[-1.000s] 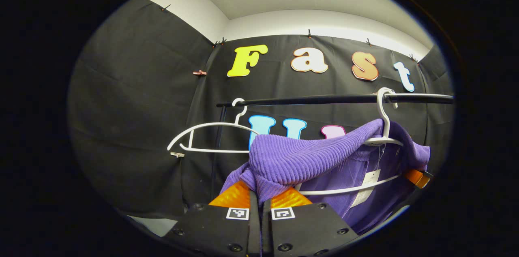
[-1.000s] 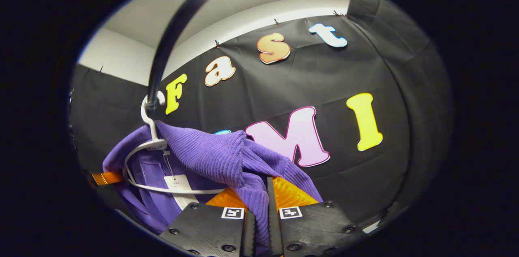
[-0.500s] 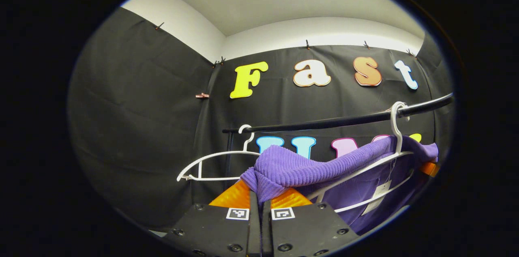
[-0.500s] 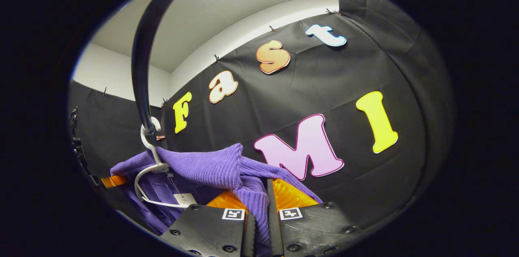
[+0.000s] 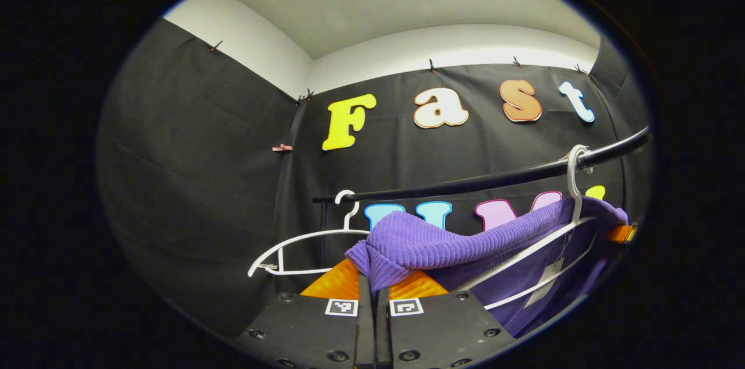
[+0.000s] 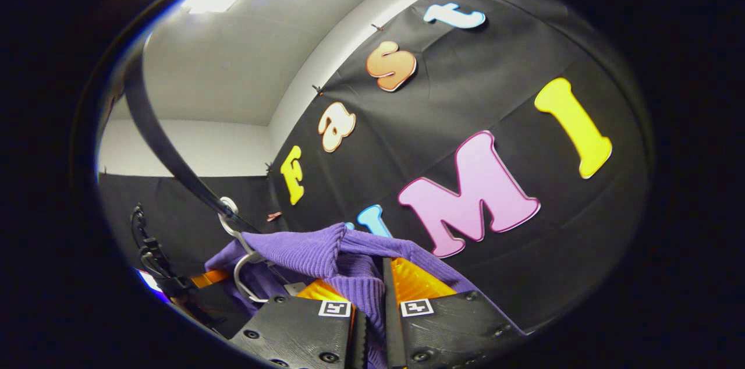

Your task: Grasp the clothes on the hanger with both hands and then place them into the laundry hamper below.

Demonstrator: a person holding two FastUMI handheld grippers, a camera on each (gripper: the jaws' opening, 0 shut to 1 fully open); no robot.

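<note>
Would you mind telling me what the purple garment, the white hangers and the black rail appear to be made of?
The purple garment looks like a soft ribbed knit: fine parallel ridges, matte, folding limply where pinched. The white hangers seem to be smooth plastic or coated wire; thin, rigid, slightly glossy, so I cannot say which. The black rail looks like painted or coated metal tube, with a sheen along its length.

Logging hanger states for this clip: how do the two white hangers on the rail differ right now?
The left hanger is bare, while the right hanger carries the purple sweater, with a tag dangling inside it. The left hanger hangs level; the right hanger is tilted, its near end dragged down toward the left gripper, which is clamped on the sweater. Both are white and hooked over the same black rail.
</note>
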